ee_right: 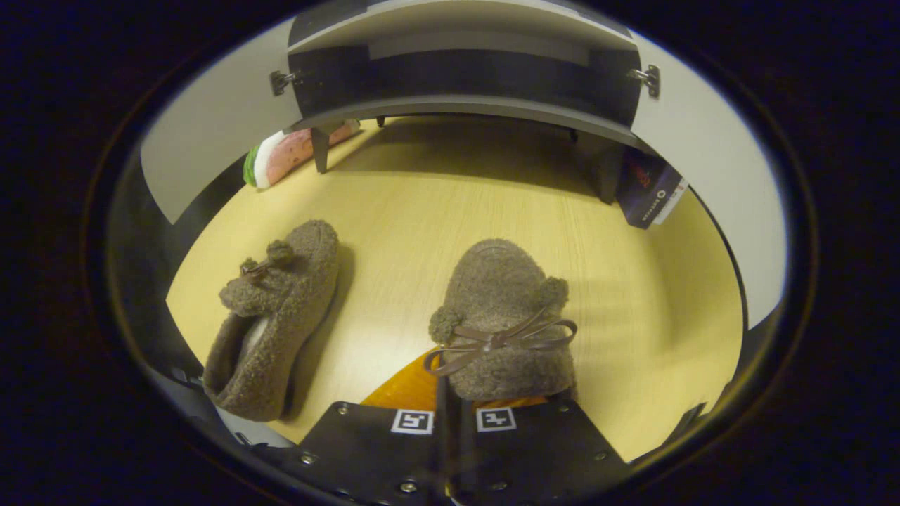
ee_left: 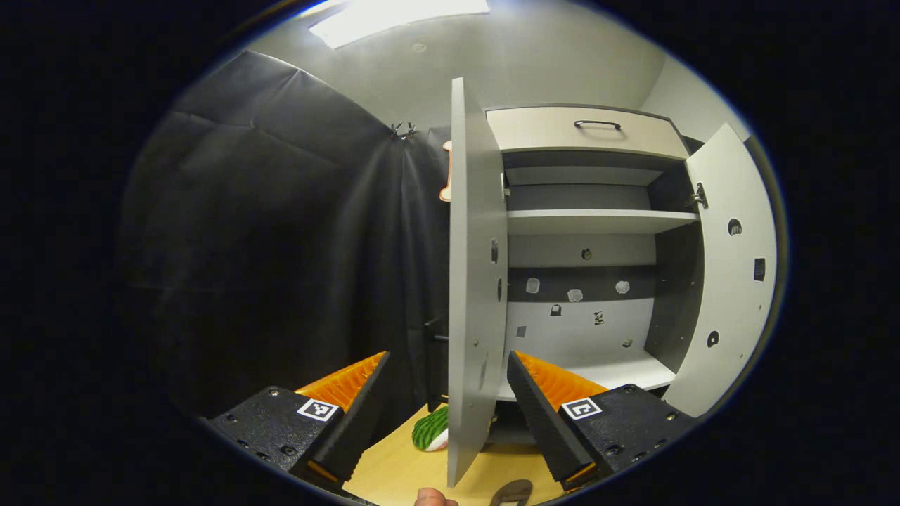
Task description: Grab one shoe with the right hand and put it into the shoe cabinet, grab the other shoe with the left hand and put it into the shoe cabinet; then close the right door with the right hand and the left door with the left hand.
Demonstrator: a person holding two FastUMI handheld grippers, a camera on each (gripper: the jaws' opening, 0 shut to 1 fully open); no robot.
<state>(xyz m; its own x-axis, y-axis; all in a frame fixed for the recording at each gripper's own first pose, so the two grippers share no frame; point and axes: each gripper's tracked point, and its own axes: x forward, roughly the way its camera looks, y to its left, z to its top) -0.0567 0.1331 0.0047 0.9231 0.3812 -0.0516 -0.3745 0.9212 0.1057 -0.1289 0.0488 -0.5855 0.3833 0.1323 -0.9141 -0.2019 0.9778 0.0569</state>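
Right gripper view puts my right gripper (ee_right: 460, 411) pinched narrow on the heel rim of the bow-tied slipper (ee_right: 503, 316), toe pointing away toward the shoe cabinet (ee_right: 457, 105) straight ahead.

Tabletop (ee_right: 619, 295): pale wood grain.
- Fuzzy brown shoe with bow (ee_right: 503, 320): on tabletop, just ahead of right hand-held gripper (ee_right: 453, 411), heel end at its fingers.
- Second fuzzy brown shoe (ee_right: 271, 316): on tabletop, left of right hand-held gripper, apart from first.
- Shoe cabinet (ee_right: 464, 77): stands on legs at far edge, ahead of gripper.
- Green-pink-white item (ee_right: 281, 156): far left, beside cabinet leg.
- Dark packet (ee_right: 650, 190): far right, by cabinet leg.
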